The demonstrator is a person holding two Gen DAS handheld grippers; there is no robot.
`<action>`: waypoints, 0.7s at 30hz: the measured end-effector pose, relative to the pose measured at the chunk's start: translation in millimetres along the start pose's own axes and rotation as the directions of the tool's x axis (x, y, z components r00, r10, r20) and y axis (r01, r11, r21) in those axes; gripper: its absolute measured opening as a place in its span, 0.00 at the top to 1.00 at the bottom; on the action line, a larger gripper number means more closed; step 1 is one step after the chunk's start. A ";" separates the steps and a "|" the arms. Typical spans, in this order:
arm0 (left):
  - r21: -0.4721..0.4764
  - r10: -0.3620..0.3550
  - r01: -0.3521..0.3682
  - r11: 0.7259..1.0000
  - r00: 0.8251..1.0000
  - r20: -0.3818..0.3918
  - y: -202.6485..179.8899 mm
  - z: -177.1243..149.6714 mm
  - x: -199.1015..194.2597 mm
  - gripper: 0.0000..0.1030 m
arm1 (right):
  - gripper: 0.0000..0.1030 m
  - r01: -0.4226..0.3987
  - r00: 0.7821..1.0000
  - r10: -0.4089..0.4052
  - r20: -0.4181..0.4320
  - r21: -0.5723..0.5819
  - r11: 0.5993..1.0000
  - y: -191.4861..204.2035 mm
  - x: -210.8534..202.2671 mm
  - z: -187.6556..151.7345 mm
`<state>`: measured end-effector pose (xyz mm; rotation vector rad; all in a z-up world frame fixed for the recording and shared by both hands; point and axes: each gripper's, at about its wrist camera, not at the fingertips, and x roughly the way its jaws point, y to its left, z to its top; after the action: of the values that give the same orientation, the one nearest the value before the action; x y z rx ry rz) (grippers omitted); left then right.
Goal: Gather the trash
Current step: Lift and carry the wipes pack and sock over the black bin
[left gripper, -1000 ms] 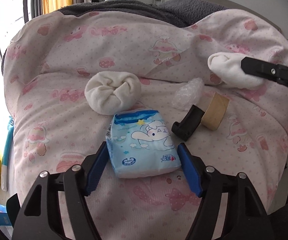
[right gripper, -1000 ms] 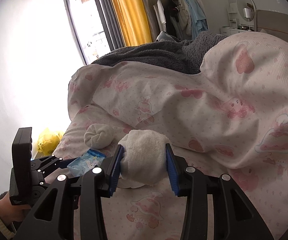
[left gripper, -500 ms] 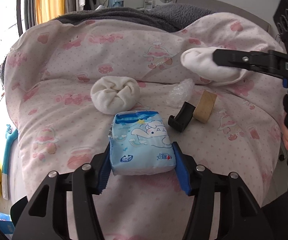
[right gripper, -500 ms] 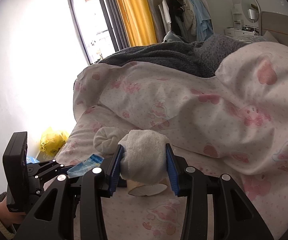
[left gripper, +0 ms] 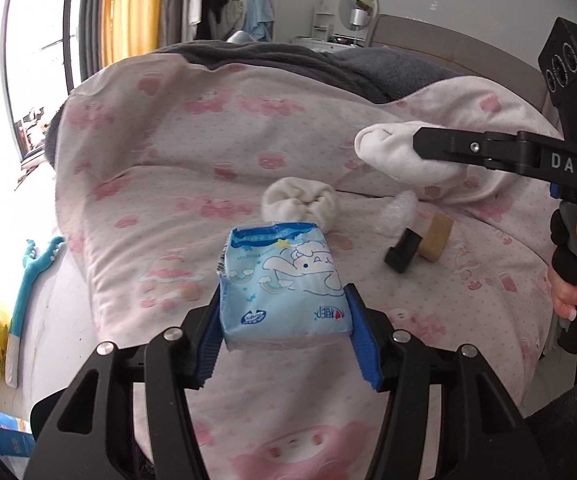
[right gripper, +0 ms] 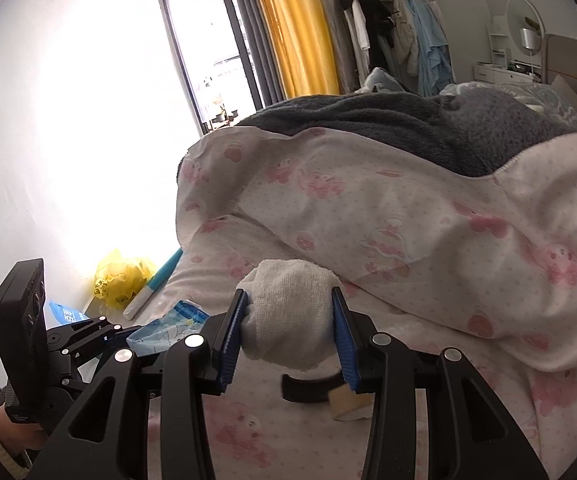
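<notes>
Two grabs going, left gripper clamped on blue tissue pack, right gripper squeezing rolled white sock, both held up off pink quilt, second sock ball lying there

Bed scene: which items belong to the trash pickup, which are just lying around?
In play:
blue tissue pack, in left gripper
white rolled sock, in right gripper

Lying about:
second rolled sock
tape roll
black clip
crumpled plastic
pink quilt

sock ball behind tissue pack | clip left of tape roll
</notes>
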<state>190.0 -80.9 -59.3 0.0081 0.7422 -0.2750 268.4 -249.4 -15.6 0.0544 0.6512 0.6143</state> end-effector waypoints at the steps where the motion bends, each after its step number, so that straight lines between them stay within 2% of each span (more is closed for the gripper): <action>1: -0.005 0.005 -0.005 1.000 1.000 -0.002 3.0 -0.6 -1.2 0.43 | 0.59 -0.003 1.000 0.003 -0.001 -0.004 1.000 4.0 1.7 0.8; 21: -0.151 0.100 -0.107 0.983 0.994 -0.053 80.8 -17.7 -26.5 0.43 | 0.59 -0.082 0.997 0.081 -0.010 -0.048 0.995 69.3 36.8 14.6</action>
<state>179.8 5.3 -61.9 -0.0928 0.8038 -0.1181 263.9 -170.0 -8.0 0.0333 0.6435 0.7090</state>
